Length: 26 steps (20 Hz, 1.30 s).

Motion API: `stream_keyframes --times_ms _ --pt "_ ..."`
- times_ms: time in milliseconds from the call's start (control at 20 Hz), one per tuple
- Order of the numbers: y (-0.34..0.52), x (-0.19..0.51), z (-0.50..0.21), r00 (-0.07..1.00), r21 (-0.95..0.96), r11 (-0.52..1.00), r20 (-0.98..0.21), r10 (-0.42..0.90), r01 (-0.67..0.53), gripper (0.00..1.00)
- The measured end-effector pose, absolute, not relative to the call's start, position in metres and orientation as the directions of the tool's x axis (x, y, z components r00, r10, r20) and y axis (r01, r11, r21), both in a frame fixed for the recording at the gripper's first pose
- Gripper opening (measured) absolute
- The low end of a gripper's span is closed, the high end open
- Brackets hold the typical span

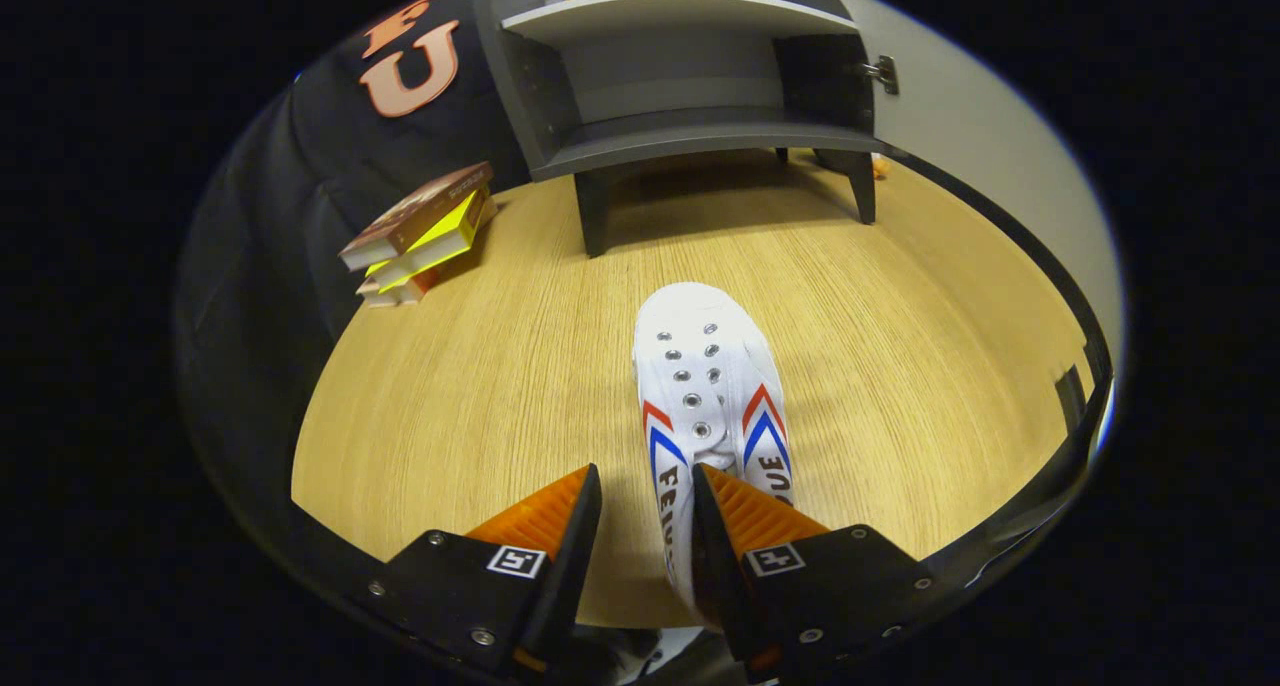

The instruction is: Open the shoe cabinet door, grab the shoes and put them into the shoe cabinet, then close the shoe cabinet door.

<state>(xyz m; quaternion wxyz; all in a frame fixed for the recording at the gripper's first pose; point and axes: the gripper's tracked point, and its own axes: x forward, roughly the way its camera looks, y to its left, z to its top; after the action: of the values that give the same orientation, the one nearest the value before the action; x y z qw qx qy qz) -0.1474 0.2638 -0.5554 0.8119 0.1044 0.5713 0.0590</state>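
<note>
One shoe [710, 386] | hand-held gripper [645, 496] fingers straddle its side wall

Hand-held gripper [645, 501] tilted downward, fingers part-spread — a narrow gap between them, neither visibly pressing.

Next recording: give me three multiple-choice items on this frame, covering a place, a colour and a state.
1. Where does the stack of books lie?
A. On the wooden floor, left of the grey shoe cabinet
B. On a cabinet shelf
C. Between the fingers

2. Which colours are the chevrons on the white canvas shoe?
A. Green and yellow
B. Red and blue
C. Black only

3. What are the gripper's fingers at?
A. Shut on a book
B. Open, astride the shoe's heel-end side wall
C. Holding the cabinet door

Key: 1 A, the stack of books rests on the wooden floor left of the grey shoe cabinet. 2 B, the white canvas shoe shows them. 3 B, floor shows inside the gripper.
</note>
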Motion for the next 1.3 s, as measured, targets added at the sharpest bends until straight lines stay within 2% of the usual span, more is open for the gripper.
stream_keyframes --times_ms 100,250,300,350,450,850,1300 --pt "0.261 -0.143 -0.563 0.367 0.202 0.979 -0.914 0.175 0.039 0.49" --pt "0.257 -0.142 -0.562 0.392 0.181 0.983 -0.907 0.154 0.034 0.22" --pt "0.26 -0.144 -0.564 0.368 0.196 0.98 -0.914 0.172 0.029 0.17" --pt "0.256 -0.143 -0.561 0.353 0.193 0.98 -0.921 0.168 0.038 0.06" --pt "0.258 -0.134 -0.552 0.346 0.208 0.977 -0.92 0.182 0.04 0.01" --pt "0.236 -0.1 -0.494 0.398 0.251 0.968 -0.887 0.233 -0.007 0.01" --pt "0.19 -0.031 -0.404 0.523 0.231 0.971 -0.821 0.228 -0.06 0.01"
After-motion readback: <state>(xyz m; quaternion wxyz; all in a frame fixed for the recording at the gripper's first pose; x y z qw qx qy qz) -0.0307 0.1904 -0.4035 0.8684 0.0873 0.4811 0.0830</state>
